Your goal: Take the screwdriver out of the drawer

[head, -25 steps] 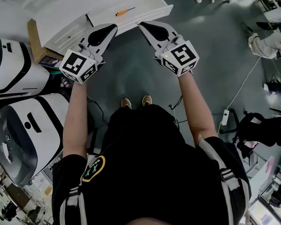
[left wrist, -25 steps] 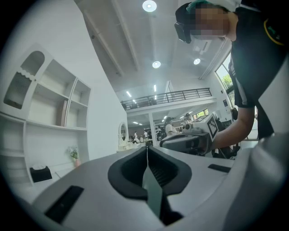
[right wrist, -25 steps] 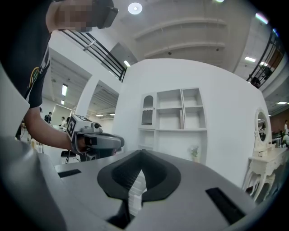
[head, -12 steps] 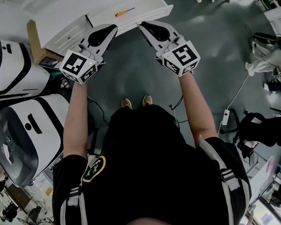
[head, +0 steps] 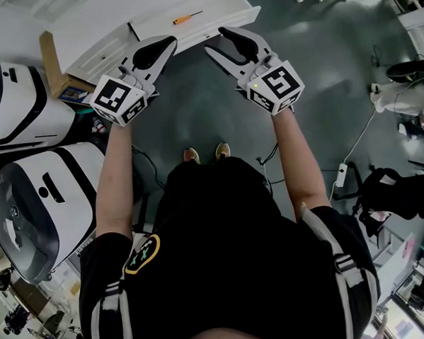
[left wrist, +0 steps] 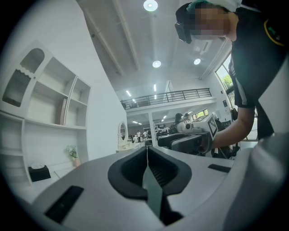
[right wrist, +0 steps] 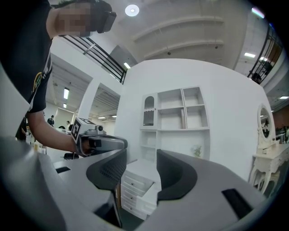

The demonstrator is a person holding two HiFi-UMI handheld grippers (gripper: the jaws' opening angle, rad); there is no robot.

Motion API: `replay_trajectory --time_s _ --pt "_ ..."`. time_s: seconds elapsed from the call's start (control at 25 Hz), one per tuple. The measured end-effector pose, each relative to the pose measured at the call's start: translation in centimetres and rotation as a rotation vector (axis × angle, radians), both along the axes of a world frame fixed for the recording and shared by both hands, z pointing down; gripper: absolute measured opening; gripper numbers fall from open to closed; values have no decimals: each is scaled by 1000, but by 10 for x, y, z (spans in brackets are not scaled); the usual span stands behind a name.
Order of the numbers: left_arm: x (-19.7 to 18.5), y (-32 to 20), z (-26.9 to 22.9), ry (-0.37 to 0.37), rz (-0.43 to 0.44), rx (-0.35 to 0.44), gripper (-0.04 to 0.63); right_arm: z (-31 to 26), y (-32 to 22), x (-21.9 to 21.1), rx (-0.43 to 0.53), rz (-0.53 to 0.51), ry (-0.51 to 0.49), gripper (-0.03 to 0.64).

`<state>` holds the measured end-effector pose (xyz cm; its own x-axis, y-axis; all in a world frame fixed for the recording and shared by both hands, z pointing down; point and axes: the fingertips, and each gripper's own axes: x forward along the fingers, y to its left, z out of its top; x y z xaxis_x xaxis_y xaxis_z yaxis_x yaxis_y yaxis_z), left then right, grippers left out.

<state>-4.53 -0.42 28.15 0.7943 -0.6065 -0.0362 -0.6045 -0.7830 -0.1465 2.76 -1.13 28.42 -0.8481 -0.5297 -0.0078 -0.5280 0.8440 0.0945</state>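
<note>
R gripper [head: 216,41] fingers just opening, empty; L gripper [head: 168,41] closed.

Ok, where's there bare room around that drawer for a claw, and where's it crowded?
Bare drawer bottom flanks the screwdriver on both sides. Grey floor between drawer front and the person's shoes is free. Crowded at left: cardboard box and two white machines.

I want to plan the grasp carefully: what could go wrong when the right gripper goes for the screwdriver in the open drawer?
1. The right gripper, whose jaws have just been opening with nothing between them, is close to the drawer's front wall and may bump it on the way in.
2. The screwdriver is thin and lies flat on the drawer floor, so the jaws may push it away.
</note>
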Motion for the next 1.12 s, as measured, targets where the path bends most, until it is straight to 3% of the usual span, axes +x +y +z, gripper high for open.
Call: replay_trajectory --time_s 0.24,0.68,1.12 --pt "1 -1 1 0 1 -1 21 3 1 -3 -16 -24 1 367" --pt "1 -4 2 -1 -4 -5 21 2 -2 -2 -18 -27 -8 424" --pt "-1 -8 2 1 -6 -9 21 4 -2 -7 -31 -58 -16 531"
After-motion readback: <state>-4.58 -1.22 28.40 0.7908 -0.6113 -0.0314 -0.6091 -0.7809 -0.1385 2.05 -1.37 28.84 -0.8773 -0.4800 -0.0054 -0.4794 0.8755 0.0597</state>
